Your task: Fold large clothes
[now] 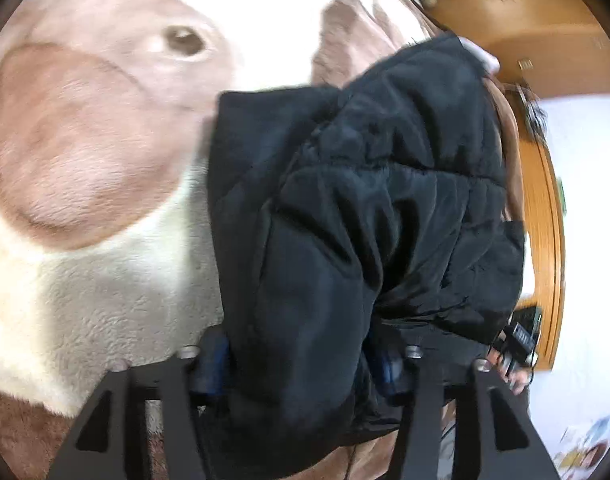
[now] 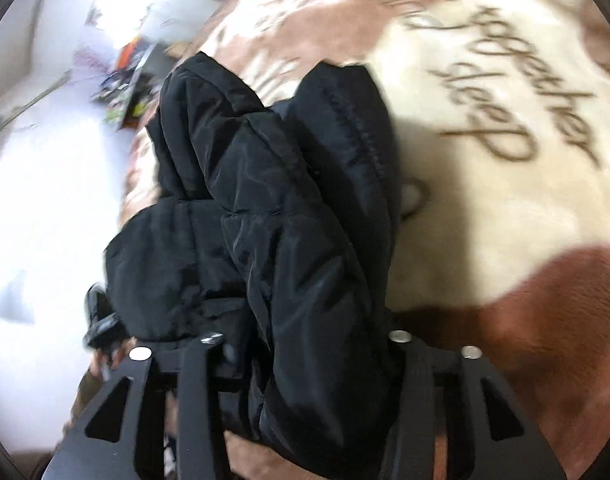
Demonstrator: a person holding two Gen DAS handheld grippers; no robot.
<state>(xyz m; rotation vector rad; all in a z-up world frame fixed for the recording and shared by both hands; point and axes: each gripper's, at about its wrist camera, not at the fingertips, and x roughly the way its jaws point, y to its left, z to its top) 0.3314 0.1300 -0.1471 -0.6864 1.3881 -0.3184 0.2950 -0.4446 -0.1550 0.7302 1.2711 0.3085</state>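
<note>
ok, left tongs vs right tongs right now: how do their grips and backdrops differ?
Left tongs have black puffer jacket fabric bunched between the fingers over a pink-and-cream plush blanket with a cartoon face. Right tongs have the jacket between the fingers over the blanket's cursive lettering. The left view shows a wooden frame beside the jacket; the right view shows blurred clutter. Both are packed with the same jacket, lifted.

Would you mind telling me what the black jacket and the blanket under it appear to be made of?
The black jacket looks like a padded synthetic shell, perhaps nylon or polyester: smooth, slightly shiny, with stitched puffy sections. The blanket looks like soft plush fleece: a fuzzy nap in cream and pinkish brown, printed with a cartoon face and script lettering. Exact fibres cannot be told.
</note>
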